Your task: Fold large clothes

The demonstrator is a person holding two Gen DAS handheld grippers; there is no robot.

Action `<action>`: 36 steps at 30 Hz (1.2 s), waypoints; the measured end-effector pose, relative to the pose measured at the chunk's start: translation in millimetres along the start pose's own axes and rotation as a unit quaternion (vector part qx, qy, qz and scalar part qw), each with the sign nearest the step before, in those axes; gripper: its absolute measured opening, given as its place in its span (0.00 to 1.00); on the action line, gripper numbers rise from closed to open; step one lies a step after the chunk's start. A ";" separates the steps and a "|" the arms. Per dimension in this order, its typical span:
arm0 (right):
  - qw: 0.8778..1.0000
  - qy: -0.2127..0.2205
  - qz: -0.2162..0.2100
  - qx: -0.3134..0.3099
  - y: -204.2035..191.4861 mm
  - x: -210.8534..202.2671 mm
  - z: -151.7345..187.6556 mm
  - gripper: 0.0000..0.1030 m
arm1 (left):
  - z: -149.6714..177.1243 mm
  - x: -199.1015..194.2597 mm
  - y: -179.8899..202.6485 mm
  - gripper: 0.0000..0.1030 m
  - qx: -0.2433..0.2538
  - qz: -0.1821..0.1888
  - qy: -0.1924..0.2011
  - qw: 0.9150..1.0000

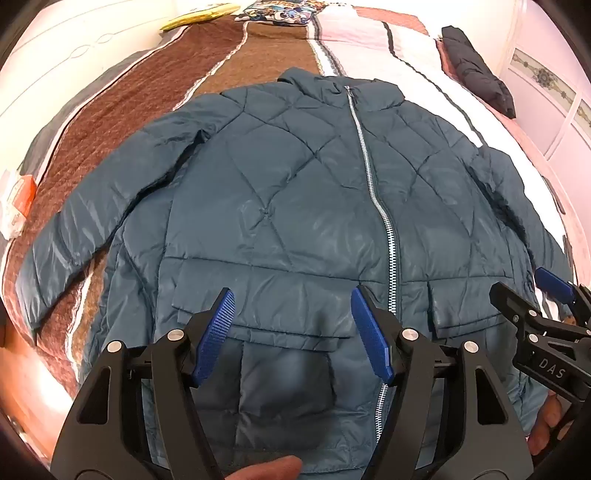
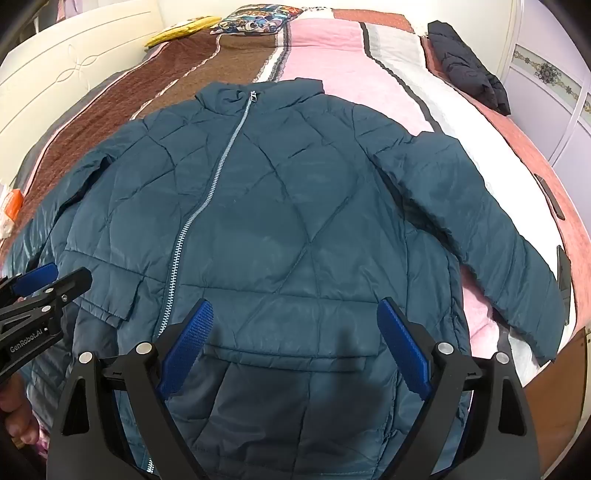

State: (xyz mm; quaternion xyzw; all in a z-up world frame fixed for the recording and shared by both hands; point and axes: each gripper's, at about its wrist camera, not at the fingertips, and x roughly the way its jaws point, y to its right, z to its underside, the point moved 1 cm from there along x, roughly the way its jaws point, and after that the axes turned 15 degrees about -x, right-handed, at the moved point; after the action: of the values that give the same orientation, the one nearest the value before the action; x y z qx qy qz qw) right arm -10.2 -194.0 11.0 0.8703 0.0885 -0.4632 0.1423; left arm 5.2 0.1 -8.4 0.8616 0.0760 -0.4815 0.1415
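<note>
A teal quilted jacket (image 1: 295, 206) (image 2: 280, 221) lies face up on the striped bedspread (image 1: 258, 48), zipped shut, with its collar at the far end and both sleeves spread out to the sides. My left gripper (image 1: 291, 299) hovers open over the left pocket flap near the hem, with nothing between its blue pads (image 1: 218, 332). My right gripper (image 2: 295, 306) stands wide open over the right pocket flap, also holding nothing. Each gripper shows at the edge of the other's view: the right gripper (image 1: 532, 291) and the left gripper (image 2: 55, 277). A fingertip shows at the bottom of the left wrist view.
A folded black garment (image 2: 465, 70) lies at the bed's far right. A yellow item (image 2: 181, 29) and a patterned pillow (image 2: 251, 22) sit at the head, by the white headboard (image 2: 74, 74). An orange-and-white packet (image 1: 18, 199) lies at the left edge, and a dark flat object (image 2: 563, 269) at the right edge.
</note>
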 end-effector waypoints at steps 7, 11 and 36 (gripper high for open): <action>1.000 0.000 -0.001 -0.001 1.5 0.8 1.8 0.85 | 2.5 -0.8 1.5 0.64 0.004 0.002 0.001 1.000; 1.000 0.001 0.000 0.000 3.7 1.5 3.5 0.85 | 0.7 0.9 0.8 0.64 -0.002 -0.001 -0.005 1.000; 1.000 0.000 0.000 0.000 2.5 -1.1 1.0 0.85 | 3.8 -0.9 -1.7 0.64 0.002 0.001 -0.002 1.000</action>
State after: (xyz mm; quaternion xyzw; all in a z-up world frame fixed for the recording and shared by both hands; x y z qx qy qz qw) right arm -10.9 -196.7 11.8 0.8702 0.0890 -0.4633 0.1424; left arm 1.2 0.5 -9.8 0.8611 0.0735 -0.4831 0.1407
